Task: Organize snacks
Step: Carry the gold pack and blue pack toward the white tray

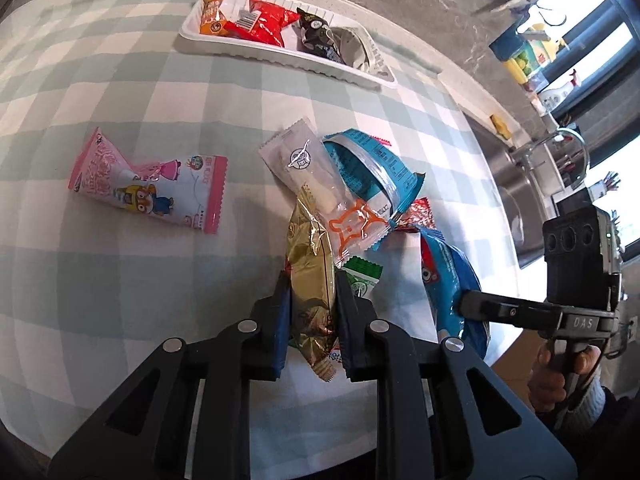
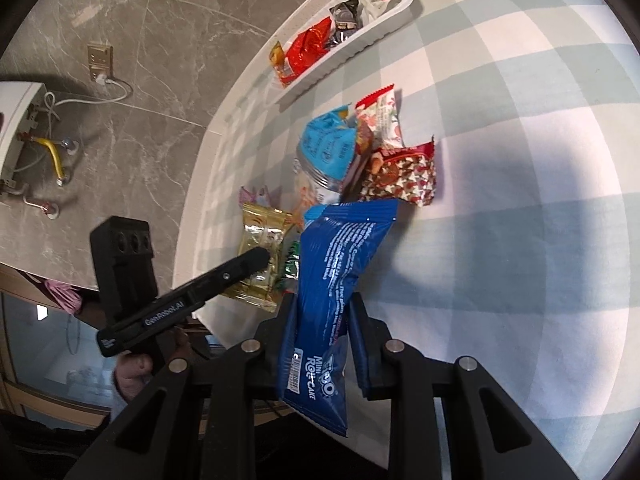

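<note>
My left gripper (image 1: 311, 286) is shut on a gold foil snack packet (image 1: 310, 264), also seen in the right wrist view (image 2: 262, 254). My right gripper (image 2: 322, 300) is shut on a blue mini roll cake packet (image 2: 336, 280), which shows in the left wrist view (image 1: 452, 280). Between them lies a pile: a white and orange packet (image 1: 316, 176), a light blue packet (image 1: 372, 168), a green packet (image 1: 362, 278). A white tray (image 1: 192, 32) at the far edge holds an orange, a red, a black and a silver snack. A pink cartoon packet (image 1: 148, 184) lies apart to the left.
A red patterned packet (image 2: 404, 176) and a red-and-white packet (image 2: 384, 116) lie in the pile. The check tablecloth (image 1: 120, 80) covers the table. A sink (image 1: 516, 184) and tap stand to the right of the table. A marble wall with a socket (image 2: 100, 58) is behind.
</note>
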Demonstrator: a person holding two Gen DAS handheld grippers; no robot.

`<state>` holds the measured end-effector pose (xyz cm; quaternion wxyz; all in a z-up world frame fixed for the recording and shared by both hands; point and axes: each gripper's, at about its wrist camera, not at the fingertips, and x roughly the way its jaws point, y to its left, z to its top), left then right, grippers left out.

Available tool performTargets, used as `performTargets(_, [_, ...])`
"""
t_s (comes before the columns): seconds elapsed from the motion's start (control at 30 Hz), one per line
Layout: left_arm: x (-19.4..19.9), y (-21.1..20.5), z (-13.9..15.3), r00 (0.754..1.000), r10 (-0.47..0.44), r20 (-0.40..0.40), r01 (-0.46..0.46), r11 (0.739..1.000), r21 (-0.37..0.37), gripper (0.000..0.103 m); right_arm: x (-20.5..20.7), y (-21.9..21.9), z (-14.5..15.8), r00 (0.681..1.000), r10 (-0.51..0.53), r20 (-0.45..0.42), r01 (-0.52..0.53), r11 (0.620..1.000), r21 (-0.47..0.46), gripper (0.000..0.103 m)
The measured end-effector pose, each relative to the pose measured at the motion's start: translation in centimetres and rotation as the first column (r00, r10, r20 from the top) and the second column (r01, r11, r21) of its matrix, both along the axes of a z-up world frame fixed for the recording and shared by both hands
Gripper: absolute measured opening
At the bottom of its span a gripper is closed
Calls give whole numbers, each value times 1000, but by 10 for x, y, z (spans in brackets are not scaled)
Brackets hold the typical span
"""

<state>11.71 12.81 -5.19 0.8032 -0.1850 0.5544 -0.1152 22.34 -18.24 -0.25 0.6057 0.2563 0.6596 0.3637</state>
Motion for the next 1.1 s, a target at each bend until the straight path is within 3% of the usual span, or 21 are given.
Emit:
performTargets(0.53, [23,38,38,996,64,57,-59,995,-80,18,43,-3,17,997,-72,-22,73,993,94,27])
performTargets(1.1, [122,67,64,991,60,119,-52,996,-72,18,130,14,35,989,-139,44,134,986,104,27])
